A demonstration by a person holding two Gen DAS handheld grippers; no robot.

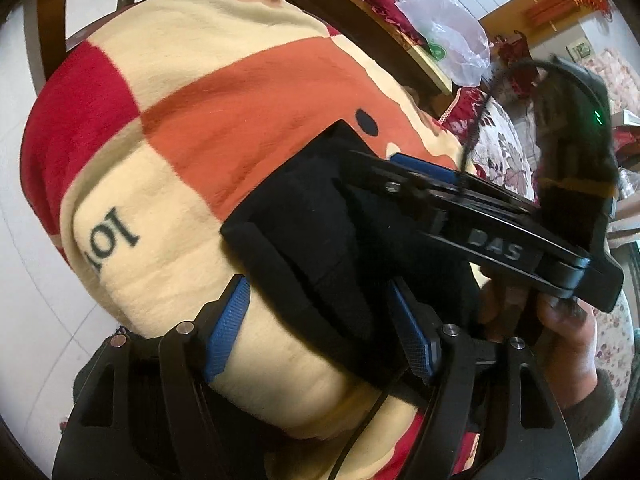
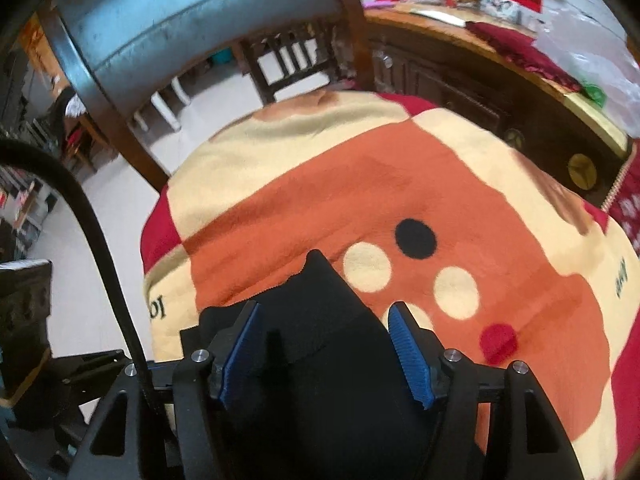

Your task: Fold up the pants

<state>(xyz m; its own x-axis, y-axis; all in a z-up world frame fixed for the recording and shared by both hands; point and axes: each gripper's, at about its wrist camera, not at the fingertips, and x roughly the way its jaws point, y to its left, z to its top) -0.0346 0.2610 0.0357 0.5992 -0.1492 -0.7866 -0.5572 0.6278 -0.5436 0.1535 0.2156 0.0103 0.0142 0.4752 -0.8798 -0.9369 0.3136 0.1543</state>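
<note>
On the checked blanket (image 2: 320,184) the black pants (image 2: 320,360) lie bunched near us. Our left gripper (image 1: 320,332) and right gripper (image 2: 326,356) gape around them, pads apparently clear. We judge a shallow pinch would drag one layer and skew the fold.

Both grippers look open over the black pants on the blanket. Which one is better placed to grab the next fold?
Probably the right gripper: the black pants fill the gap between its open pads. In the left gripper, they lie only beside one pad, over the blanket.
</note>
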